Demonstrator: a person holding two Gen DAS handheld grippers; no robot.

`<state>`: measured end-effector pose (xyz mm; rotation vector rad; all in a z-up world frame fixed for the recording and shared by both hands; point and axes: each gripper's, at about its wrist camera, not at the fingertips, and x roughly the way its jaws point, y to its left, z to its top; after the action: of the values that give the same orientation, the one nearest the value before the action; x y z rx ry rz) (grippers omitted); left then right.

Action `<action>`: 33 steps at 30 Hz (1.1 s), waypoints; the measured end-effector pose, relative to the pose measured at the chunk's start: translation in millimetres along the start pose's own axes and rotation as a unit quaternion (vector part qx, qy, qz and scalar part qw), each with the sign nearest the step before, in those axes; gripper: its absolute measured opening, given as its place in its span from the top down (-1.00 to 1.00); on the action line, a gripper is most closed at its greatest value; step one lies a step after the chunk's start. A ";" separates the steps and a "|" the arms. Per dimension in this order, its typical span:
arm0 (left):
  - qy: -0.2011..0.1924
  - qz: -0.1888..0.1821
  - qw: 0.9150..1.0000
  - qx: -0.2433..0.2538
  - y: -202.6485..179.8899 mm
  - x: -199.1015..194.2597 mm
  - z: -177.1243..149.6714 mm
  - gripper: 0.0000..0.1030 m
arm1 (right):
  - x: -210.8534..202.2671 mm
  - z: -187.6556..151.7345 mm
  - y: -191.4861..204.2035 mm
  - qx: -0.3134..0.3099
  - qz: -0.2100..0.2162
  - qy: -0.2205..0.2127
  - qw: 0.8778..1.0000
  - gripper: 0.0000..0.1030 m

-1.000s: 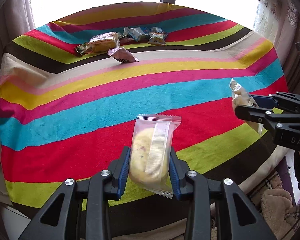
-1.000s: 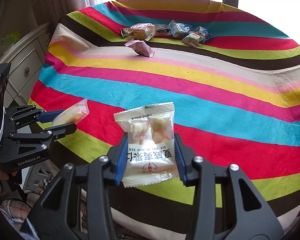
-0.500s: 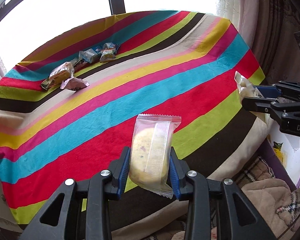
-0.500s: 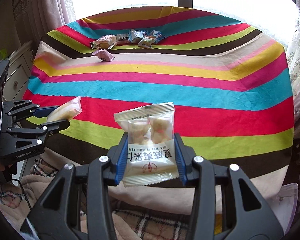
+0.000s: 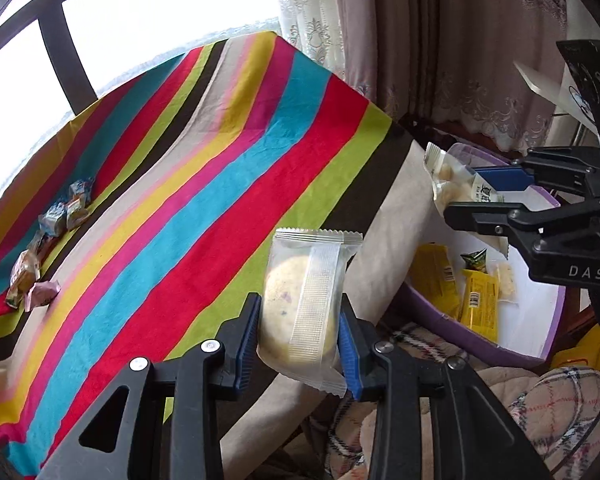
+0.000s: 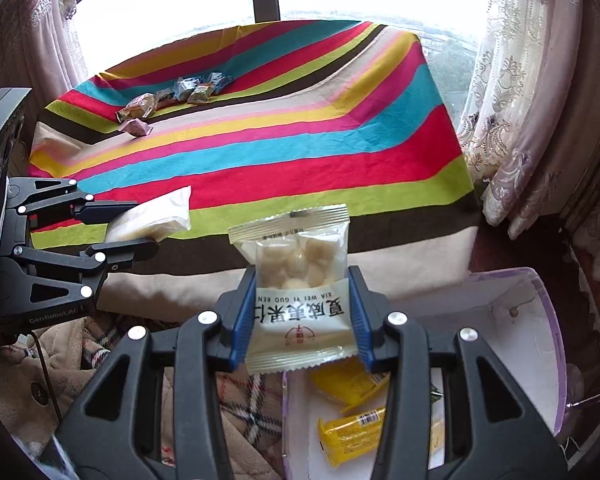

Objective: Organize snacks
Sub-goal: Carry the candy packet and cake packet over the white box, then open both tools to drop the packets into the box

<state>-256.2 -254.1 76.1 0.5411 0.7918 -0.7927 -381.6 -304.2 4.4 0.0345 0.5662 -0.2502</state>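
Observation:
My left gripper (image 5: 300, 344) is shut on a clear-wrapped round cookie (image 5: 300, 304), held upright just past the table's near edge. That same cookie packet (image 6: 156, 220) shows at the left of the right wrist view, in the left gripper (image 6: 140, 226). My right gripper (image 6: 300, 316) is shut on a white nut packet (image 6: 300, 280) with Chinese print, above the near corner of a purple-rimmed white box (image 6: 540, 300). In the left wrist view the right gripper (image 5: 476, 196) holds the nut packet (image 5: 456, 184) over that box (image 5: 540, 312). Yellow packets (image 5: 476, 304) lie inside it.
The striped tablecloth (image 6: 260, 160) carries a cluster of small snacks (image 6: 180, 96) and a pink wrapper (image 6: 136, 127) at its far side. A plaid blanket (image 6: 240, 392) lies below the table edge. Lace curtains (image 6: 520, 120) hang at the right.
Both grippers have swung right off the table with their packets still gripped. The purple-rimmed box has come into view under the right gripper. The left wrist rolled.

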 end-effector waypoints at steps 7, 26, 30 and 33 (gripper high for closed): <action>-0.003 -0.073 0.994 0.075 -73.2 8.1 43.0 0.29 | -34.8 -31.8 -56.8 0.062 -0.052 0.004 0.997 0.10; 0.015 -0.145 0.960 0.238 -217.6 47.0 46.5 0.29 | -73.2 -107.5 -147.4 0.186 -0.145 0.050 0.971 0.10; 0.018 -0.155 0.955 0.252 -229.4 51.0 44.2 0.29 | -68.3 -113.1 -156.0 0.200 -0.151 0.058 0.966 0.10; 0.023 -0.158 0.954 0.253 -234.2 55.9 42.9 0.29 | -64.3 -116.4 -161.0 0.210 -0.153 0.065 0.963 0.10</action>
<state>-398.7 -446.4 25.5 0.9042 0.7261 -1.3000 -534.6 -434.1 -53.7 0.3792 0.6405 -0.6715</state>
